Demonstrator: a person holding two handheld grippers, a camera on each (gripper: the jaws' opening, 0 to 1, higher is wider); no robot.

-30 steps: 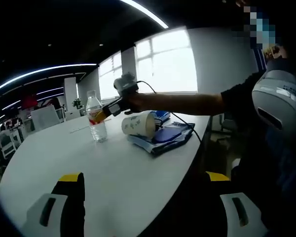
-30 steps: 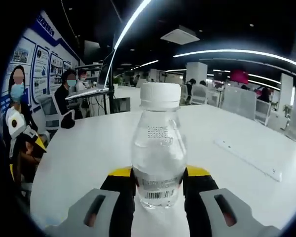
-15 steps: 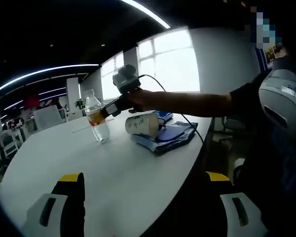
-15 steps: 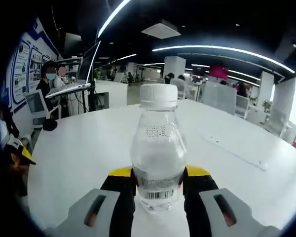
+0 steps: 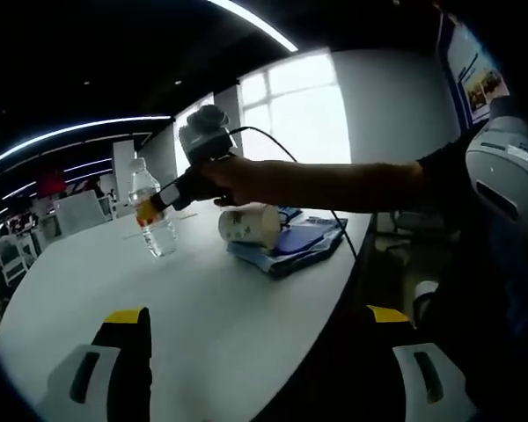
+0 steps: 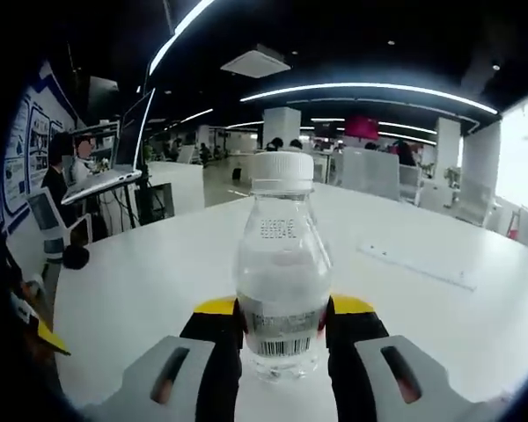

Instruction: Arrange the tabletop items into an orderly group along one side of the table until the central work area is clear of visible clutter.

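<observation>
right gripper (image 6: 283,330) clamps the clear water bottle (image 6: 282,272) upright on the white surface (image 6: 475,308), left of the tipped paper cup (image 5: 246,223), while left gripper (image 5: 260,338) sits wide.

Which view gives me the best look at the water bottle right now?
The right gripper view: the water bottle stands upright, close and centred, clamped by the right gripper. The left gripper view shows it small and far off across the white table.

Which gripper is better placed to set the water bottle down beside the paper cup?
Right. The right gripper is shut on the water bottle; the left gripper is open, near the table edge, away from the paper cup.
</observation>
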